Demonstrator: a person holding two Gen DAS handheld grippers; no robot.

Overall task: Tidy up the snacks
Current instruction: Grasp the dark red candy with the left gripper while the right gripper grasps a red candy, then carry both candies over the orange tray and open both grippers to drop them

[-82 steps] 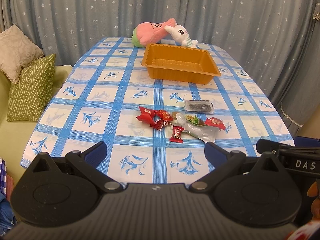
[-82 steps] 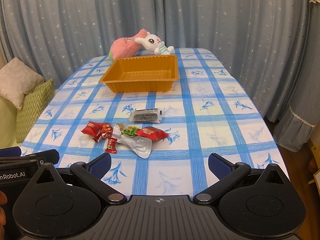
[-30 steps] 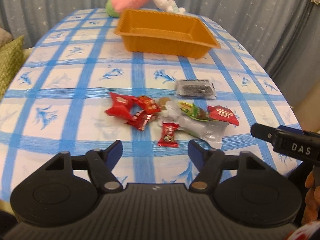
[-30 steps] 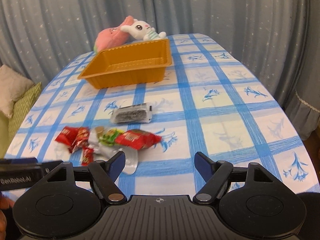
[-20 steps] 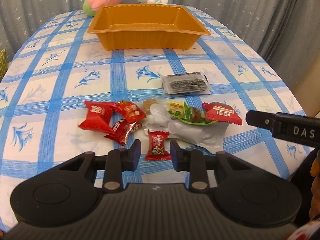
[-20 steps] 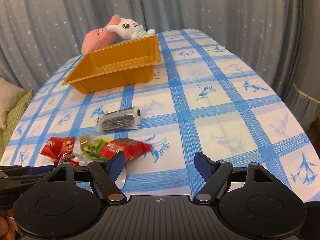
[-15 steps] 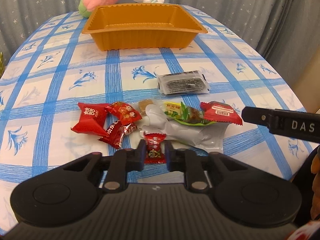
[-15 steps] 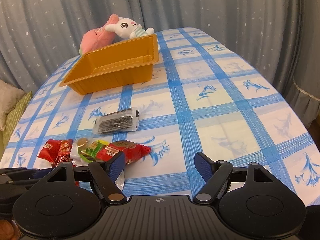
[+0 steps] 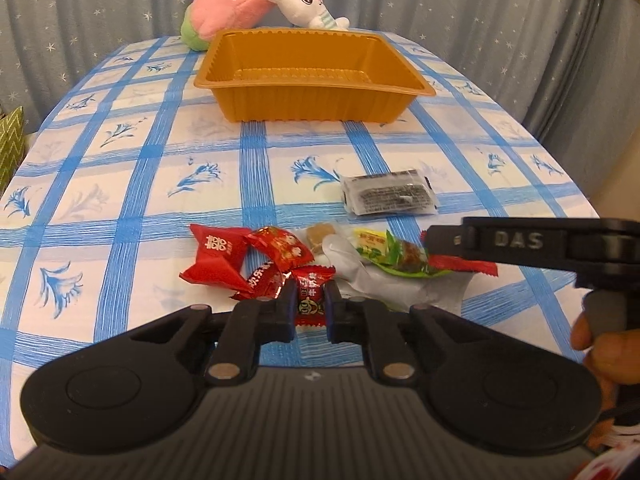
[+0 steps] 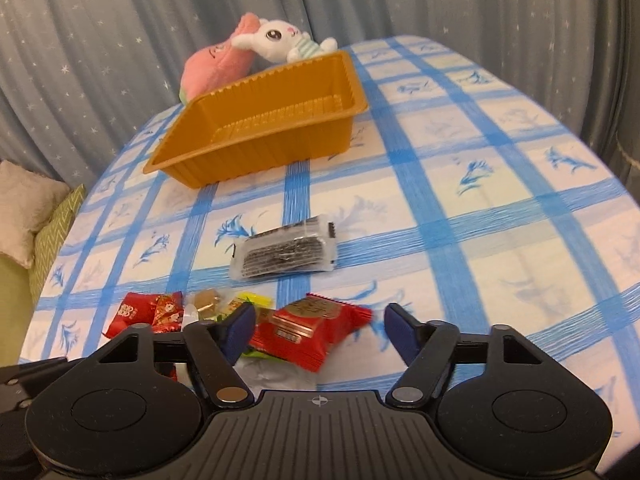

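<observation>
A pile of wrapped snacks lies on the blue-checked tablecloth (image 9: 120, 184). My left gripper (image 9: 310, 300) is shut on a small red candy (image 9: 311, 299) at the pile's near edge. Beside it lie red packets (image 9: 218, 258), a green-wrapped snack (image 9: 394, 254) and a silver pouch (image 9: 376, 284). My right gripper (image 10: 318, 330) is open, its jaws on either side of a larger red packet (image 10: 310, 330); it also shows in the left wrist view (image 9: 520, 244). A clear pack of dark snacks (image 10: 288, 254) lies beyond. The empty orange tray (image 9: 312, 88) stands further back.
A pink plush (image 9: 232, 4) and a white rabbit plush (image 9: 308, 4) lie behind the tray at the table's far end. Grey starred curtains hang behind. Cushions (image 10: 24, 208) sit on a green sofa to the left.
Both grippers have moved forward and down to the snack pile. My left gripper has closed on the small red candy. My right gripper now straddles the larger red packet.
</observation>
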